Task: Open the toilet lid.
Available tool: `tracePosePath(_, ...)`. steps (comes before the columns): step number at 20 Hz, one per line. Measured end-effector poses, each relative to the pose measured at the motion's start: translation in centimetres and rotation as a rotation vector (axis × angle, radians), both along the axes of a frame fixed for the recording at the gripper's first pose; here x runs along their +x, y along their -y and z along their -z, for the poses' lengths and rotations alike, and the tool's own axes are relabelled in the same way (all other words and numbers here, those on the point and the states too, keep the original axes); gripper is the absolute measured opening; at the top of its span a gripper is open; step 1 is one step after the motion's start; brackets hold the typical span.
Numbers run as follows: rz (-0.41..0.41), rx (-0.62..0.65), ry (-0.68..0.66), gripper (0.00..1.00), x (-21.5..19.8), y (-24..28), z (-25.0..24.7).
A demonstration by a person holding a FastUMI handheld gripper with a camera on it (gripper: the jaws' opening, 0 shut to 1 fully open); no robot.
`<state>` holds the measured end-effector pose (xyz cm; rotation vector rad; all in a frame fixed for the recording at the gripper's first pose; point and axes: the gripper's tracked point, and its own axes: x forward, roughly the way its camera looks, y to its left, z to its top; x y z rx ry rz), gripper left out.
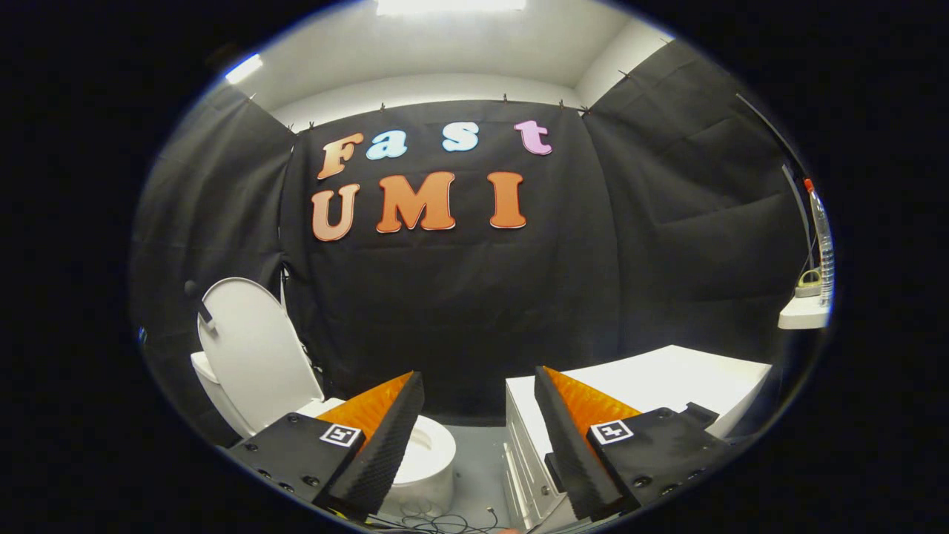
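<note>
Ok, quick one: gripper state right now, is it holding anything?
Gripper: open, fingers spread wide, holding nothing. The toilet lid stands upright, apart from the fingers.

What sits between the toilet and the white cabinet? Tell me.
In the gripper view, grey floor with loose black cables separates the toilet, its lid already raised, from the white cabinet. The hand-held gripper is open, holding nothing.
</note>
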<state>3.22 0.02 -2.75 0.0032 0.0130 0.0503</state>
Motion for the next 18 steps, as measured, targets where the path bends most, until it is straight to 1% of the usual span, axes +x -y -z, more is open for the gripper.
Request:
tracePosePath(4,0.023,-0.037,0.082,0.96,-0.3,0.4,-1.9)
tracePosePath(7,0.093,-0.055,0.08,0.96,0.4,2.6,-1.5)
tracePosePath(9,0.11,-0.043,0.081,0.96,0.2,3.3,-1.6)
tracePosePath(14,0.074,-0.027,0.011,0.97,0.4,2.3,0.5)
tracePosePath(18,0.052,-0.049,0.014,0.97,0.2,1.6,0.2)
